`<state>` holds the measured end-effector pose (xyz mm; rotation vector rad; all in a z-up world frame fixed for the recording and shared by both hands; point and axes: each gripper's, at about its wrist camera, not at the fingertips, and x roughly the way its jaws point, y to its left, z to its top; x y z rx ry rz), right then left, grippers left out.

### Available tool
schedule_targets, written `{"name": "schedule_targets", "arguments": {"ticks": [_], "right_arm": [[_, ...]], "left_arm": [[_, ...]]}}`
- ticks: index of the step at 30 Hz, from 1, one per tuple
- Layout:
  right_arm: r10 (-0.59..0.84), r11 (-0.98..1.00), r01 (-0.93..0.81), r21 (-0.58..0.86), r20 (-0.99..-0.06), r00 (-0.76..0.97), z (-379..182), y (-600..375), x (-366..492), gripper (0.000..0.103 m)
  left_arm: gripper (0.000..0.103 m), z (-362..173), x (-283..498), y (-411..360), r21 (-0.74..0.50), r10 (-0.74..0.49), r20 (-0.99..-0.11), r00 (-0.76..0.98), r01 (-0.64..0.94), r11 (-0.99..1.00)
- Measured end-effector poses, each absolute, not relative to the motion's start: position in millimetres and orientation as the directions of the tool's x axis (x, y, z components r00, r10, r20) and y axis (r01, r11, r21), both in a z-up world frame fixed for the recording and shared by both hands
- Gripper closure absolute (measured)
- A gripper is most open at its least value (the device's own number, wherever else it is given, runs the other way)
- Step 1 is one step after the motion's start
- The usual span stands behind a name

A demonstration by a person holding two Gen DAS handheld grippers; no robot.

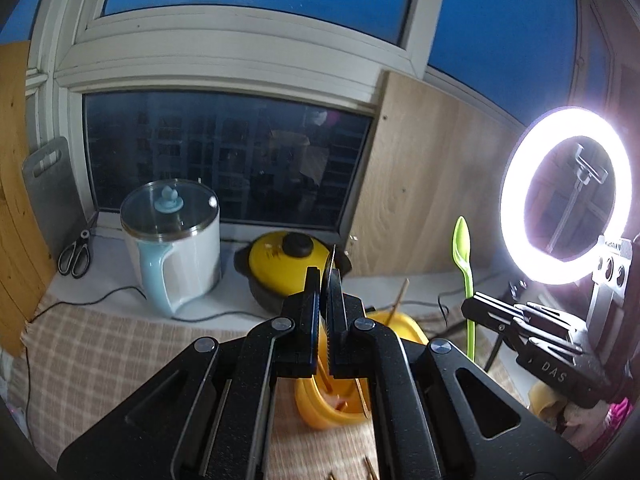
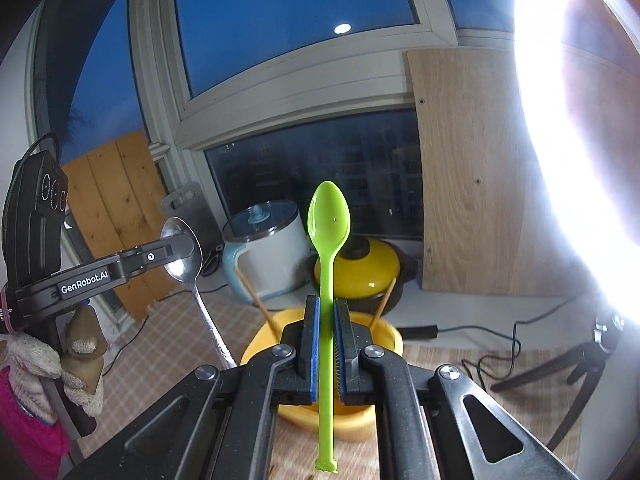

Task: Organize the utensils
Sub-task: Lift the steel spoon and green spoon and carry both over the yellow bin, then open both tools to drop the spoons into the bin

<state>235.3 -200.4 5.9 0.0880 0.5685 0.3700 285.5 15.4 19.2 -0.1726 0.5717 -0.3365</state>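
Observation:
My right gripper [image 2: 326, 308] is shut on a green plastic spoon [image 2: 328, 224], held upright with the bowl up, above a yellow bowl [image 2: 390, 338] that holds wooden chopsticks [image 2: 256, 300]. My left gripper [image 1: 324, 280] is shut on a metal spoon [image 2: 182, 248], seen edge-on in the left wrist view [image 1: 331, 262], also bowl up. The left gripper [image 2: 176, 248] shows at the left of the right wrist view. The right gripper [image 1: 480, 308] with the green spoon [image 1: 462, 248] shows at the right of the left wrist view. The yellow bowl [image 1: 404, 324] lies below both.
A white-and-blue kettle [image 1: 176, 248] and a yellow lidded pot [image 1: 288, 264] stand by the window. Scissors [image 1: 76, 256] and a grey cutting board [image 1: 52, 192] lean at far left. A bright ring light [image 1: 568, 196] on a tripod [image 2: 560, 364] stands at right. A checked cloth [image 1: 100, 352] covers the table.

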Motion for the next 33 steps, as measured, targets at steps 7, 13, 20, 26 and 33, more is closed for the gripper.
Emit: {"name": "schedule_targets", "arguments": {"ticks": [7,13,20,26,33], "right_arm": [[0.344,0.939,-0.300,0.169,-0.502,0.793,1,-193,262,0.099],[0.342,0.939,-0.299,0.167,-0.526,0.779,-19,-184,280,0.099],[0.356,0.934,-0.311,0.179,-0.559,0.749,-38,-181,288,0.099],[0.374,0.926,-0.321,0.198,-0.578,0.725,-45,-182,287,0.099],[0.389,0.921,-0.315,0.229,-0.592,0.706,-48,-191,283,0.099]], "left_arm": [[0.103,12,305,4,-0.209,-0.334,-0.512,0.791,0.263,0.942],[0.103,-2,308,-6,-0.191,-0.337,-0.539,0.772,0.277,0.941],[0.103,-15,306,-9,-0.195,-0.340,-0.559,0.756,0.279,0.940],[0.103,-24,303,-12,-0.211,-0.353,-0.575,0.738,0.283,0.936],[0.103,-36,297,-19,-0.225,-0.372,-0.597,0.711,0.297,0.928]]}}
